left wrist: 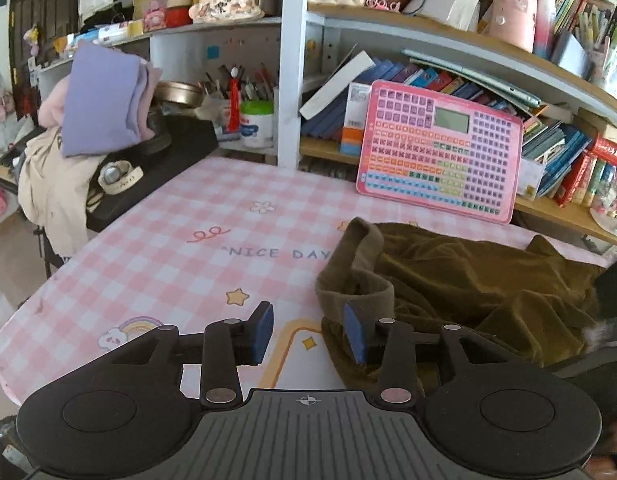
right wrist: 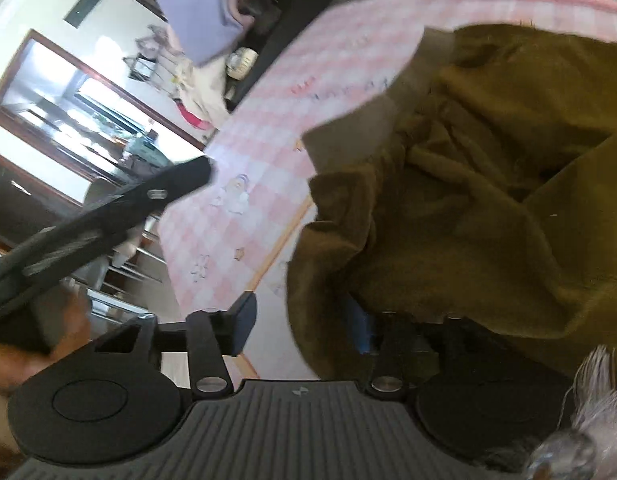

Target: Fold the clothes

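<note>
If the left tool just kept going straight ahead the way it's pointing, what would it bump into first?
Probably the pink checked tablecloth, just beside the brown garment. The left tool stands open and tilted downward; its one finger already overlaps the garment's ribbed cuff, though depth is unclear.

An olive-brown velvety garment (left wrist: 468,280) lies crumpled near the pink checked table's (left wrist: 168,248) front right edge, ribbed cuff (left wrist: 360,248) looped up.

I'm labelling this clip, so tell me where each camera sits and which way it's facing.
Left wrist: on the left claw, looking down along its open fingers across the pink checked tablecloth to the bookshelves; the olive garment lies right.
Right wrist: on the right claw, tilted, close over the olive garment; the left claw shows at left.
Shared: garment, tablecloth, purple folded cloth.
</note>
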Tool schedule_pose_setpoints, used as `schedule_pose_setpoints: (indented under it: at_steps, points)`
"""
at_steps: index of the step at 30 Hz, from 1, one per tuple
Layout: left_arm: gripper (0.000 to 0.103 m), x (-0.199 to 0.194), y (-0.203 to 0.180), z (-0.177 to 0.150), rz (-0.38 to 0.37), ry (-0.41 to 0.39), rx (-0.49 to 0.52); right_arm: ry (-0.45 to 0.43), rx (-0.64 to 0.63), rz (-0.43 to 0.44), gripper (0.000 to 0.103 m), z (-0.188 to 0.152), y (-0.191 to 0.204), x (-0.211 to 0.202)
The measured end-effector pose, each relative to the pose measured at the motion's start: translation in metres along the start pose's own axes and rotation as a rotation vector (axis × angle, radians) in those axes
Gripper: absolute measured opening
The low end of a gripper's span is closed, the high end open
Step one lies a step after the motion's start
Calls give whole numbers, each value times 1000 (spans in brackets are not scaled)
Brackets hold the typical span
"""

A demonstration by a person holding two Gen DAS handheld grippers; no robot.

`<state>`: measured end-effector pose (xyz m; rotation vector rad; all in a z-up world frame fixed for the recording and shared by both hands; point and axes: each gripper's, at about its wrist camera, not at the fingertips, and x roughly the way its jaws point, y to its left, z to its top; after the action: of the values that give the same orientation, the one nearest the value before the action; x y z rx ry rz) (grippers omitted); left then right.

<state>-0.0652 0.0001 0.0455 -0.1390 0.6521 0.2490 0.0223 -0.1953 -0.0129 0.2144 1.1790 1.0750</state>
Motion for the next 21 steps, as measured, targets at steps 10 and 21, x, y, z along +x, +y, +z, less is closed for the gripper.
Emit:
schedule_pose_setpoints:
  at_steps: [10,21]
  points:
    - [40,22,-8,4,-26,24,64,-193,187,-149,52,-29,-39,-64]
    - [40,70,-31,16,-126,48,162,-320,341,-439,44,-51,-61,-79]
